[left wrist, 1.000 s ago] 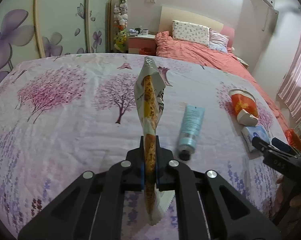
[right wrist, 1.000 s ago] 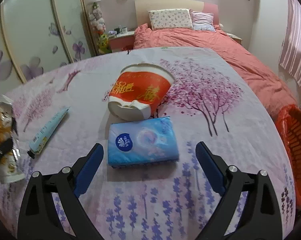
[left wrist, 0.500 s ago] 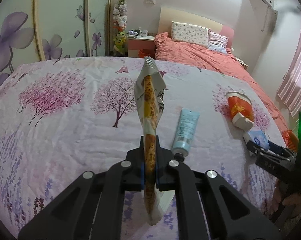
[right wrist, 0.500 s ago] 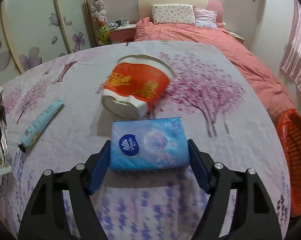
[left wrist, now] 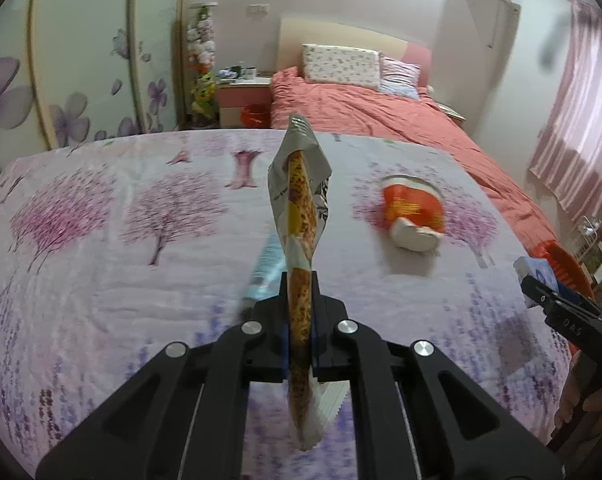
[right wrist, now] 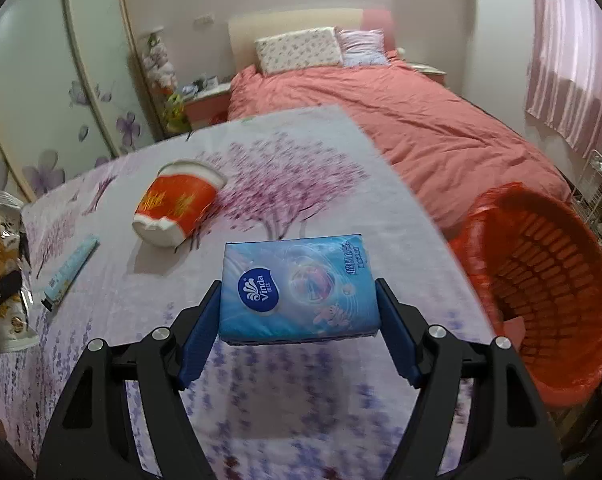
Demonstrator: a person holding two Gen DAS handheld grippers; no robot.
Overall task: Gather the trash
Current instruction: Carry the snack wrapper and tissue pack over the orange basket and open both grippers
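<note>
The flowered bedspread [right wrist: 309, 168] lies under both grippers. Right of the right gripper's fingers, beyond the bedspread's edge, stands an orange mesh basket [right wrist: 541, 280] lined with a red bag. The right gripper [right wrist: 299, 320] clasps a blue Vinda tissue pack [right wrist: 297, 288] flat between its blue pads, held above the cloth. Ahead and left of those fingers a crushed red paper cup [right wrist: 177, 204] lies on its side; further left lies a pale blue tube [right wrist: 71, 270], well apart from the cup. The left gripper [left wrist: 300, 320] is clenched on a snack wrapper [left wrist: 299, 200], which stands upright between the fingers and hangs below them. The tube [left wrist: 267, 264] shows just behind and left of the wrapper, blurred.
</note>
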